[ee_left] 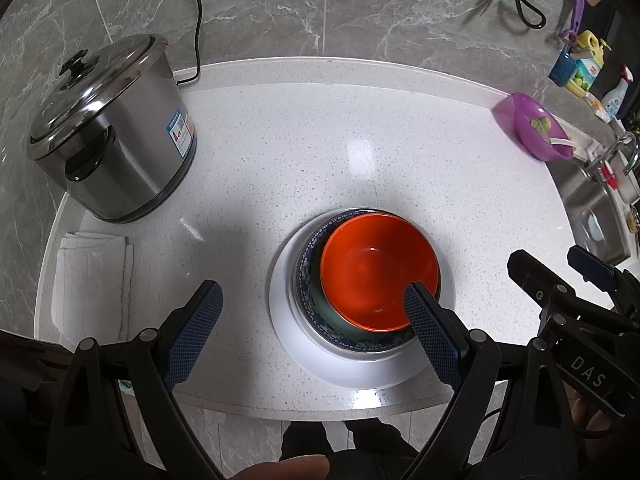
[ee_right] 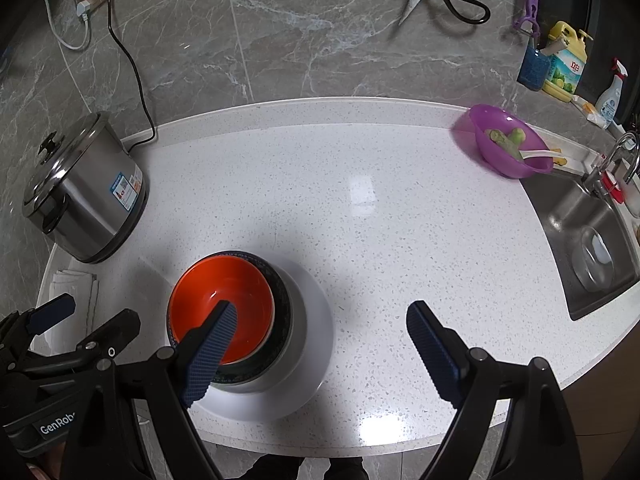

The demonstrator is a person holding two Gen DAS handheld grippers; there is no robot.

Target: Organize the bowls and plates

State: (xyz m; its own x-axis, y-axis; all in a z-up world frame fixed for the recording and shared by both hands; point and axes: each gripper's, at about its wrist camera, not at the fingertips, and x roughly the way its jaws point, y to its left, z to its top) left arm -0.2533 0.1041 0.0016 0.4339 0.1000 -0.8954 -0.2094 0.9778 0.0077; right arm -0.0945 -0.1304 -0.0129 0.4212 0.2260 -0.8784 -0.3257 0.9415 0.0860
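An orange bowl (ee_left: 378,270) sits nested in a blue patterned bowl (ee_left: 310,276), which stands on a white plate (ee_left: 288,320) near the counter's front edge. The stack also shows in the right wrist view: orange bowl (ee_right: 224,292), patterned bowl (ee_right: 282,300), plate (ee_right: 312,320). My left gripper (ee_left: 312,304) is open and empty, held above the stack's left side. My right gripper (ee_right: 320,320) is open and empty, held above the stack's right side. The right gripper also shows in the left wrist view (ee_left: 560,276), and the left gripper in the right wrist view (ee_right: 84,320).
A steel cooker (ee_left: 112,128) with a cord stands at the back left, a folded white cloth (ee_left: 92,276) in front of it. A purple bowl (ee_right: 508,140) with vegetable scraps sits at the back right, next to a sink (ee_right: 584,240). Bottles and scissors are along the wall.
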